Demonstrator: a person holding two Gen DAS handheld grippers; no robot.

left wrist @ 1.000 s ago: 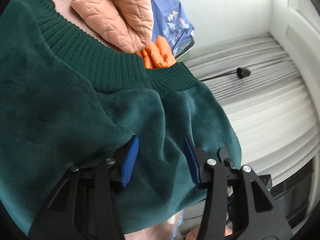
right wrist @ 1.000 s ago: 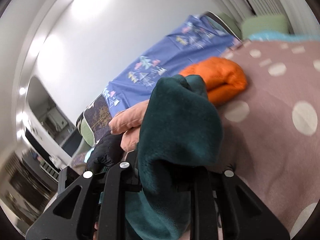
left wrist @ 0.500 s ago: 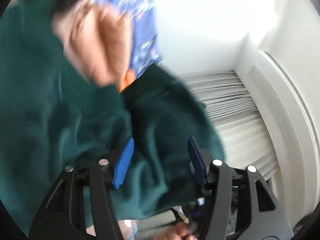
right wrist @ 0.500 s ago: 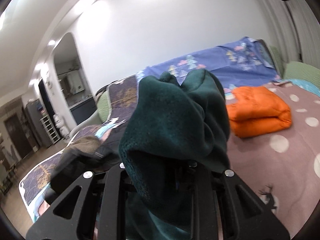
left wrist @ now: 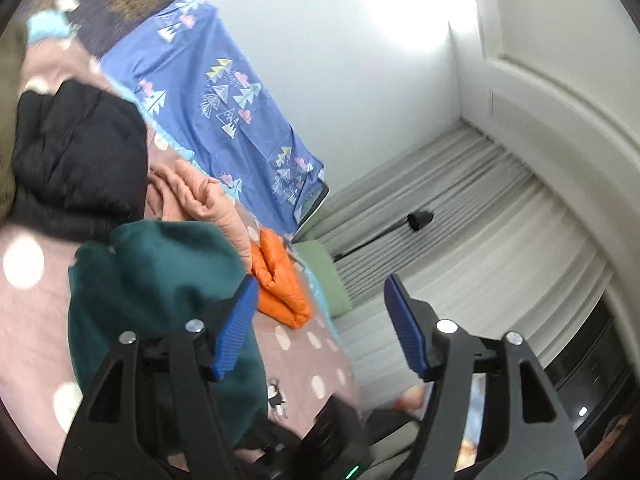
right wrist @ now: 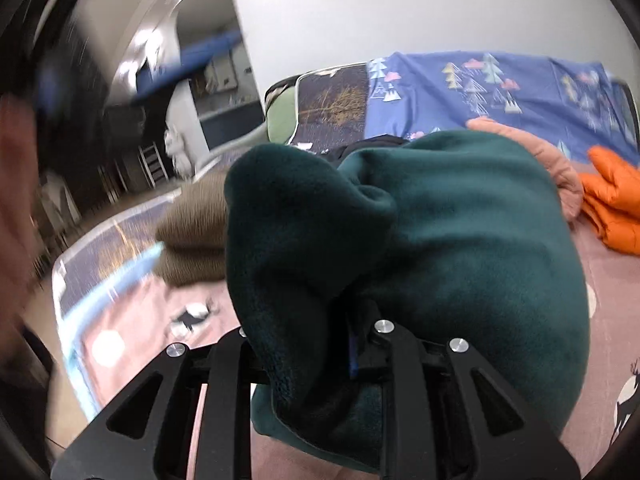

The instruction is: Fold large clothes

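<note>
A dark green fleece sweater (left wrist: 160,300) lies bunched on the pink dotted bedspread (left wrist: 24,320). My left gripper (left wrist: 320,328) is open and empty, just right of the sweater. In the right wrist view the sweater (right wrist: 460,240) is bundled over my right gripper (right wrist: 352,344), which is shut on a fold of it; the fingertips are hidden in the fabric.
A black jacket (left wrist: 76,160), a peach quilted jacket (left wrist: 200,204) and a folded orange jacket (left wrist: 280,284) lie beyond the sweater. A brown folded knit (right wrist: 192,232) lies at the left. A blue patterned sheet (left wrist: 224,112) covers the headboard. Grey curtains (left wrist: 480,232) hang at the right.
My left gripper has let go of the sweater and pulled away to the right. My right gripper has kept its hold and swung left, and the sweater now lies in a bundle.
</note>
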